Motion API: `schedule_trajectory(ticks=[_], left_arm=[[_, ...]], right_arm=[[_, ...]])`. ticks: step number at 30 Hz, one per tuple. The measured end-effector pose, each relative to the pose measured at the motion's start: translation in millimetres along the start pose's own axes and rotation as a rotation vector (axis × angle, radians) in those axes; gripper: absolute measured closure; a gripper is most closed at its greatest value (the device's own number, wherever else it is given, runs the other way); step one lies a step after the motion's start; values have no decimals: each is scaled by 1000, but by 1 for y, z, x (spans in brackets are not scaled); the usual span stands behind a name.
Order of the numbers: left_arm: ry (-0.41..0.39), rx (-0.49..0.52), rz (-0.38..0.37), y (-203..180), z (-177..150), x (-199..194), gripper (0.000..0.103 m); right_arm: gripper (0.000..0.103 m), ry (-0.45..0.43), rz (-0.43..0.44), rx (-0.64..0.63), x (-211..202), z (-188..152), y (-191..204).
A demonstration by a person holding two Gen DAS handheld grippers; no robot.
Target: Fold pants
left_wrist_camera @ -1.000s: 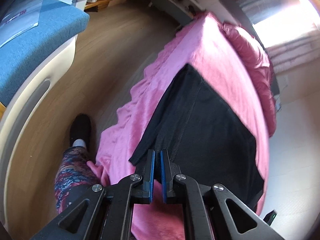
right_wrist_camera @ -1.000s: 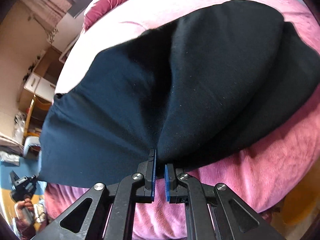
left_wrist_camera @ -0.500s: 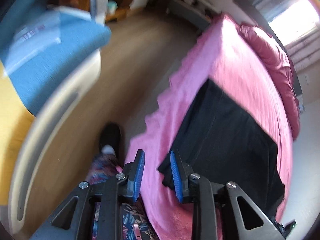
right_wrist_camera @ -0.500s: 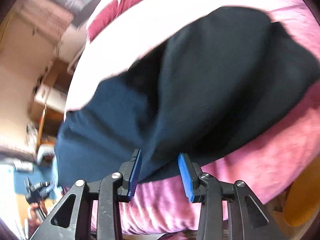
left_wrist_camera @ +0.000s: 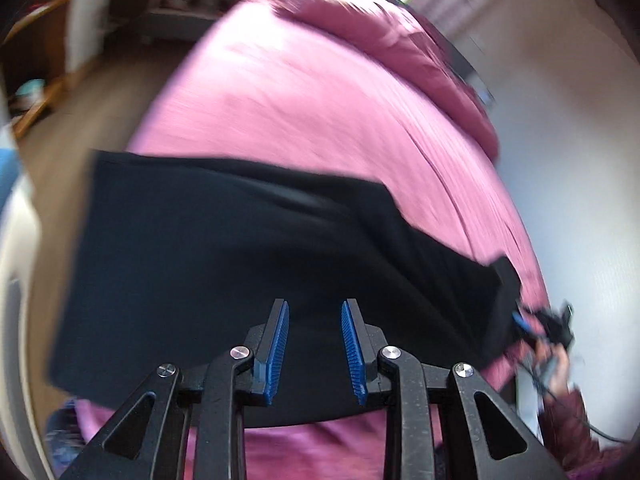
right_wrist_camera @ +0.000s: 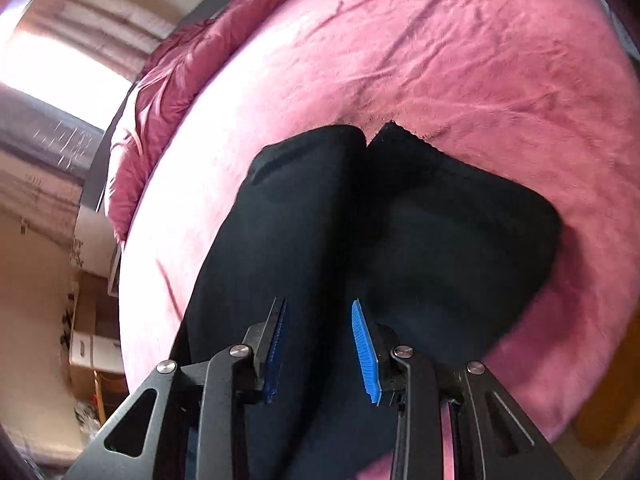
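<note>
Black pants [left_wrist_camera: 224, 248] lie folded flat on a pink bed [left_wrist_camera: 320, 92]. My left gripper [left_wrist_camera: 314, 308] is open and empty, just above the near edge of the pants. In the right wrist view the pants [right_wrist_camera: 320, 240] run away from me, with two layers meeting at a notch at the far end. My right gripper [right_wrist_camera: 318, 308] is open and empty over the pants. The right gripper and the hand holding it also show in the left wrist view [left_wrist_camera: 548, 328] at the pants' right end.
A crumpled dark pink duvet [right_wrist_camera: 160, 92] lies at the head of the bed. A wooden floor [left_wrist_camera: 92, 108] and shelves [left_wrist_camera: 180, 0] are left of the bed. A white wall [left_wrist_camera: 580, 160] runs along its right side. Boxes [right_wrist_camera: 88, 348] stand beside the bed.
Both grippers were shut on the pants' edge a second ago. They have opened, let go and swung to face across the pants, which now lie flat.
</note>
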State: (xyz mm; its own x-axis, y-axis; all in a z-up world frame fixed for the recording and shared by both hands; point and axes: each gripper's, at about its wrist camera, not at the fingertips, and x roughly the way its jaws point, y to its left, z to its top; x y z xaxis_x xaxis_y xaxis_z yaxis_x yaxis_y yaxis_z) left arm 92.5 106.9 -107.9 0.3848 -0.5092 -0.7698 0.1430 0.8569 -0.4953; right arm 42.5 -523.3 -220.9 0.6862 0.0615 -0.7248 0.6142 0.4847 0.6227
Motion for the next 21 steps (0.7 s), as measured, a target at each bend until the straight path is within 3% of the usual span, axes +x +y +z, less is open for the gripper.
schedule_trajectory(ticks=[6, 7, 8, 9, 13, 17, 20, 21], left_arm=[[126, 112, -49, -54, -10, 50, 75], [139, 127, -50, -61, -11, 56, 75], [154, 142, -52, -67, -12, 63, 75], [170, 157, -59, -73, -16, 68, 75], [218, 225, -73, -90, -22, 84, 75], [261, 262, -83, -96, -29, 98, 75], [277, 260, -83, -95, -32, 104, 75], [279, 255, -84, -97, -32, 108, 75]], right_arm=[[70, -20, -53, -2, 25, 38, 7], [75, -25, -69, -14, 25, 37, 11], [90, -34, -91, -40, 23, 40, 15], [95, -57, -115, -86, 16, 42, 24], [96, -136, -136, -227, -25, 38, 50], [96, -182, -197, -256, -75, 30, 50], [96, -140, -266, -213, -82, 31, 27], [91, -118, -264, -196, -79, 30, 16]])
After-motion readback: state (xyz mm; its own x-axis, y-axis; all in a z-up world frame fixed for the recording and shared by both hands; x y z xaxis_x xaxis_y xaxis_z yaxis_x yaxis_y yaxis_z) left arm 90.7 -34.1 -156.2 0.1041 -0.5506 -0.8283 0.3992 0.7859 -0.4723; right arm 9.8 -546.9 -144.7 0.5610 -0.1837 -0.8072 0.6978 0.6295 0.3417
